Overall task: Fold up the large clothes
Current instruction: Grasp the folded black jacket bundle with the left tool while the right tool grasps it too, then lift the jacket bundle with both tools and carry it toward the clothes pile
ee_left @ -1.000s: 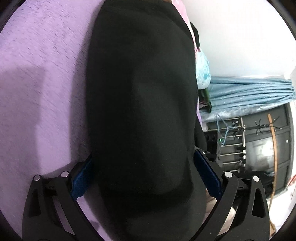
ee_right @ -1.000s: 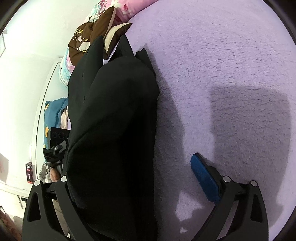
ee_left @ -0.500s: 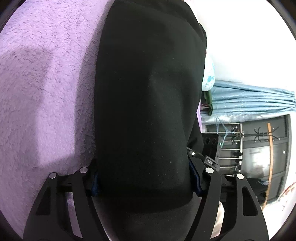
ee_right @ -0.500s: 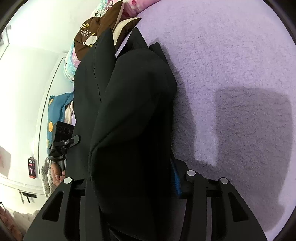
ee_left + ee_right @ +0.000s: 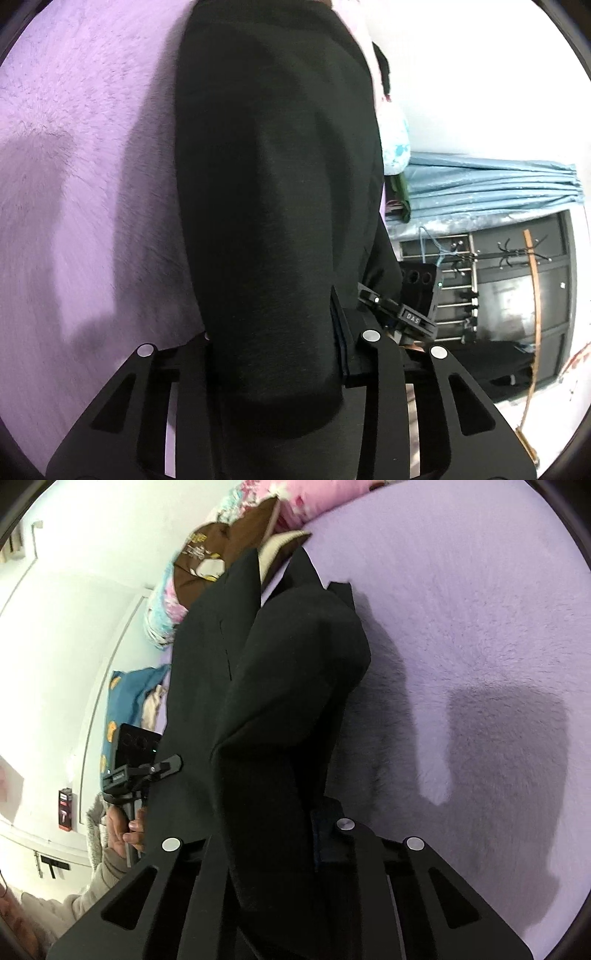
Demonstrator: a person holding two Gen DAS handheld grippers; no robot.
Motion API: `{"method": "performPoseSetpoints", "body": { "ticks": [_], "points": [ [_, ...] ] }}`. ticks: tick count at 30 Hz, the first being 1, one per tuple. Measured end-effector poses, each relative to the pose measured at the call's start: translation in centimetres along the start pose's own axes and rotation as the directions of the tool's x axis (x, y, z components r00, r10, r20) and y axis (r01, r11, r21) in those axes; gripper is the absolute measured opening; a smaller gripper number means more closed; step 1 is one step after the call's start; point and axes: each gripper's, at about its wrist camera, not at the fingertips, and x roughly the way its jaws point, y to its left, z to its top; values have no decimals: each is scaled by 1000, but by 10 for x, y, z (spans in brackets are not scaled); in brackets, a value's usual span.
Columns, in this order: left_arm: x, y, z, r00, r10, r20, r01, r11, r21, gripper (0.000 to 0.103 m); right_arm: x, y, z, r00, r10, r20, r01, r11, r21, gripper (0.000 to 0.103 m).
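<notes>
A long black garment lies folded lengthwise on a purple fleece bedspread, running away from me. My left gripper is closing on its near end, and the bunched cloth fills the gap with both pads against it. In the right wrist view the same garment rises in a fold off the bedspread. My right gripper is closing on that near edge, its blue pad pressed into the cloth. A person's hand holds the left tool beside the garment.
Brown and pink patterned pillows are heaped at the bed's far end, and a blue cushion lies by the wall. Off the bed's side hang a blue curtain and a dark coat rack. Open bedspread stretches beside the garment.
Both grippers went from wide open around the garment's near end to pinched on it. The cloth now bunches between the fingers and its near end has lifted slightly.
</notes>
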Motion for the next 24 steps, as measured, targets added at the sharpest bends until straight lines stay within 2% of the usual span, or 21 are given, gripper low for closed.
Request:
{"method": "performPoseSetpoints", "body": {
  "ticks": [6, 11, 18, 21, 24],
  "points": [
    [-16, -33, -27, 1000, -21, -7, 21, 1000, 3, 30, -38, 32, -30, 999, 41, 34, -41, 999, 9, 12],
    [-40, -70, -72, 1000, -31, 0, 31, 999, 23, 30, -74, 69, -81, 995, 78, 59, -78, 997, -3, 12],
    [-73, -121, -155, 999, -2, -37, 3, 999, 39, 30, -122, 124, -169, 989, 127, 72, -127, 992, -1, 12],
    [-98, -146, -196, 1000, 6, -27, -5, 999, 44, 30, -140, 148, -206, 986, 146, 79, -145, 989, -13, 12],
    [-120, -161, -233, 1000, -15, -2, 15, 999, 37, 30, -159, 170, -236, 981, 168, 92, -166, 986, -33, 12]
  ]
}}
